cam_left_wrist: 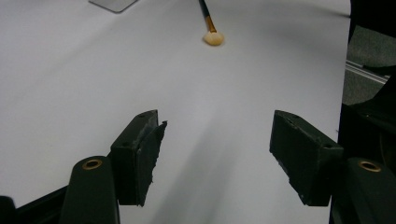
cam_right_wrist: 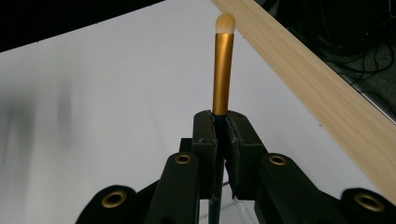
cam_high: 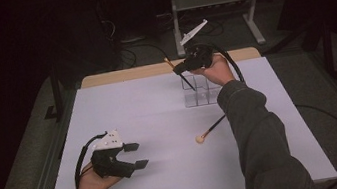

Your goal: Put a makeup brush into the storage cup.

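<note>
High view: right gripper [cam_high: 184, 68] is hovering over the clear compartment organiser [cam_high: 201, 92] at the table's far side, jaws clamped on a makeup brush [cam_high: 179, 72] whose black handle is angling down toward the organiser's left compartment while the bristle end is tilting up and away toward the wooden table edge [cam_high: 118, 75].
Second brush [cam_high: 210, 129]: lying flat on the white mat [cam_high: 150, 122], bristles pointing toward the person, nearer the right forearm but with open mat between it and the left gripper [cam_high: 135, 155].
Left gripper view: jaws are standing wide with nothing between them; the brush head [cam_left_wrist: 213, 38] is lying ahead, well apart.
Right gripper view: pads are pinching the held brush just below its gold ferrule [cam_right_wrist: 222, 74], long axis running straight out; the wooden edge is passing on the right.
</note>
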{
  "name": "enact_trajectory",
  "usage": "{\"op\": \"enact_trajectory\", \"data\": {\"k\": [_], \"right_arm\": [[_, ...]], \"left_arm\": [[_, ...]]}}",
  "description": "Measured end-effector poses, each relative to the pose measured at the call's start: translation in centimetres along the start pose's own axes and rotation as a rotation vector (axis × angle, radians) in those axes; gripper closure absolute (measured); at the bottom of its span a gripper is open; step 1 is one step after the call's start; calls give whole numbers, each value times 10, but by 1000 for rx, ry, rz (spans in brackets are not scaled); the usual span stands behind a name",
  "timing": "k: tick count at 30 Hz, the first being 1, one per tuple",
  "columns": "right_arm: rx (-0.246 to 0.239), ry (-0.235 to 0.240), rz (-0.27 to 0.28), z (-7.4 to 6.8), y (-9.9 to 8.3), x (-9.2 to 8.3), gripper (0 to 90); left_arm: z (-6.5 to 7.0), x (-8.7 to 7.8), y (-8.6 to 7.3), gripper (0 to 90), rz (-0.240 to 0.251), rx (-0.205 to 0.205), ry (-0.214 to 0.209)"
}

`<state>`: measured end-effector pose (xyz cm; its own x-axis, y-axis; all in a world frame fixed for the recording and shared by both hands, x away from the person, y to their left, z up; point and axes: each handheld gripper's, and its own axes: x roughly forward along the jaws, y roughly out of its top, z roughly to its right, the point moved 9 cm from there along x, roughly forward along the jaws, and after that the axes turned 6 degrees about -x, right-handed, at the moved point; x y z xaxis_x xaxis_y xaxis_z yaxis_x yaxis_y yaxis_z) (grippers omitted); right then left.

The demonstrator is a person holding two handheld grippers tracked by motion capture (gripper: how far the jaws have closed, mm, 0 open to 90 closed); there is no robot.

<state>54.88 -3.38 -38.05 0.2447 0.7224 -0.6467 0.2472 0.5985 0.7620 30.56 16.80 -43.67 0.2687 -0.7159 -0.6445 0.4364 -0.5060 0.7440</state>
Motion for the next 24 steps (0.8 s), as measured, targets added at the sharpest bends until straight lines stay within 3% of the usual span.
{"op": "enact_trajectory", "data": {"k": [1,6,13,17,18,24], "right_arm": [[21,7,0,-3,0,-1,816],[4,3,-9,-2,-5,-1,816],[21,3,-15,-5,-14,-2,810],[15,-11,-7,-4,-19,-5,757],[44,-3,-12,-6,-20,-7,750],[65,-14,-15,-8,-27,-14,695]], "left_arm": [[0,0,0,327,-1,2,1],[1,2,0,327,-2,5,-2],[1,2,0,328,-3,-3,-1],[4,5,-1,328,-16,7,-7],[5,5,-1,329,-16,3,-8],[6,6,1,327,-15,8,-4]]}}
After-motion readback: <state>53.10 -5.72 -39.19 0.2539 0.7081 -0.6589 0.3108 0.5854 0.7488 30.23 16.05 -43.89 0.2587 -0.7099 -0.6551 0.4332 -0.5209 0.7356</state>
